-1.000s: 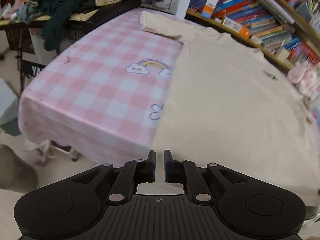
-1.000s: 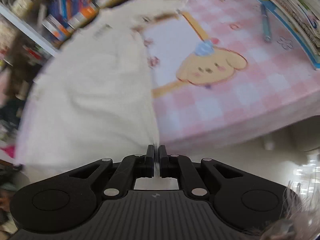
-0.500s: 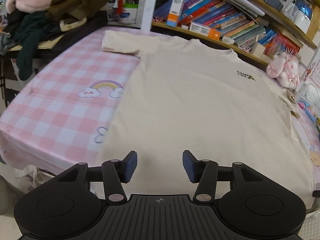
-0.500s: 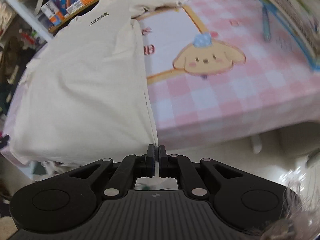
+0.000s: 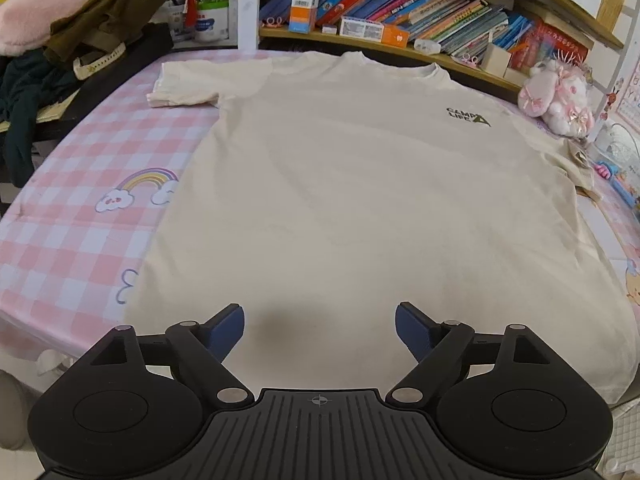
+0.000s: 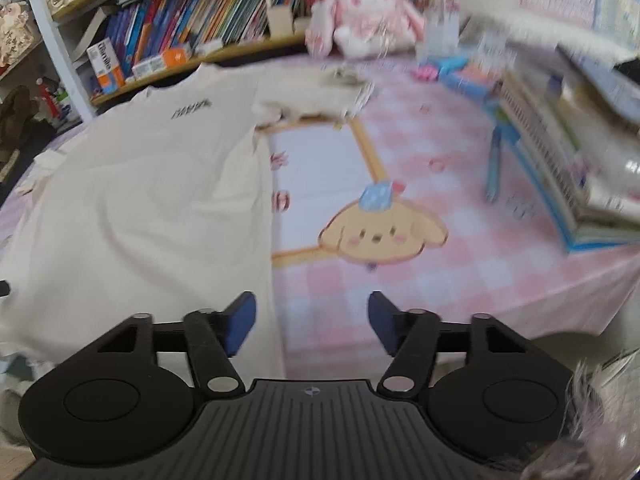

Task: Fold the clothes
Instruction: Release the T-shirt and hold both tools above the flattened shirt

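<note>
A cream T-shirt with a small dark chest logo lies spread flat, front up, on the pink checked tablecloth. Its hem hangs over the table's near edge. My left gripper hovers above the hem's middle; its jaws are opening wide and nothing is between them. In the right wrist view the same T-shirt fills the left half. My right gripper stands over the shirt's right hem corner; its jaws are opening, and the shirt's side edge runs just inside the left finger without being pinched.
Bookshelves run along the table's far side. A pink plush toy sits at the back right. Stacked books and a blue pen lie on the right. A heap of dark clothes rests at the far left.
Both grippers went from shut to open. The right one let go of the shirt's hem corner and tilted up. The left one slid right along the hem, from the shirt's left edge toward its middle.
</note>
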`<move>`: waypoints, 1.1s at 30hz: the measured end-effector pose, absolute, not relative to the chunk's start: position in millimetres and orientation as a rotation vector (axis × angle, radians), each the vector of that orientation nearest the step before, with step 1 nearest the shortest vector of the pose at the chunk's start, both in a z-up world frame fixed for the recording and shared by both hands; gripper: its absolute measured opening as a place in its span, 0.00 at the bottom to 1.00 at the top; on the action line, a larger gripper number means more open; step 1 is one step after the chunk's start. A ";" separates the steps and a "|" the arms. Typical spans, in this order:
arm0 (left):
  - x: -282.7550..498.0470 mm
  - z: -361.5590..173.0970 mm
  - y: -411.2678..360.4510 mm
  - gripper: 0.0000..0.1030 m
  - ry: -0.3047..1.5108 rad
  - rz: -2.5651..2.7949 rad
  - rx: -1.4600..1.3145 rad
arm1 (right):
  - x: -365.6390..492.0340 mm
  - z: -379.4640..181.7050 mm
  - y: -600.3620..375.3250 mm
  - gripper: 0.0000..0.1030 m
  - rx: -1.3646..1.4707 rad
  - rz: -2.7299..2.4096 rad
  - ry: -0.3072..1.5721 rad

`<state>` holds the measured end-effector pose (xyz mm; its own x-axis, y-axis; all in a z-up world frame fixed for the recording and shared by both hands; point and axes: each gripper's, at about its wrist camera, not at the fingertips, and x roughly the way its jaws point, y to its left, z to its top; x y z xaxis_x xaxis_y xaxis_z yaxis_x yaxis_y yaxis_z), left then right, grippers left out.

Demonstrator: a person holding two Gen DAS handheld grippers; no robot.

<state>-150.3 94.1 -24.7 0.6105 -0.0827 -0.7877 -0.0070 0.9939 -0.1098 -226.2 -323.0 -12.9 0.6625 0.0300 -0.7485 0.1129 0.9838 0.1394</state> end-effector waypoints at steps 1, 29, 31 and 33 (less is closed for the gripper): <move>-150.3 -24.4 91.6 0.83 0.914 -0.044 -0.103 | -225.5 -12.5 -321.8 0.65 0.170 -0.053 0.836; -94.3 -21.6 96.2 0.88 0.976 -0.139 0.054 | -157.3 -20.1 -223.2 0.91 0.105 -0.172 0.834; -84.2 -22.2 102.7 0.90 0.980 -0.142 0.045 | -150.1 -20.8 -214.8 0.94 0.096 -0.185 0.835; -73.6 -23.6 109.7 0.90 0.988 -0.140 0.034 | -143.9 -21.5 -206.4 0.96 0.083 -0.194 0.837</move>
<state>-73.6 109.7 -23.6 0.5423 -0.1022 -0.8339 0.1328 0.9905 -0.0350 -143.9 -206.4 -21.5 0.6531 -0.1378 -0.7446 0.2031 0.9791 -0.0030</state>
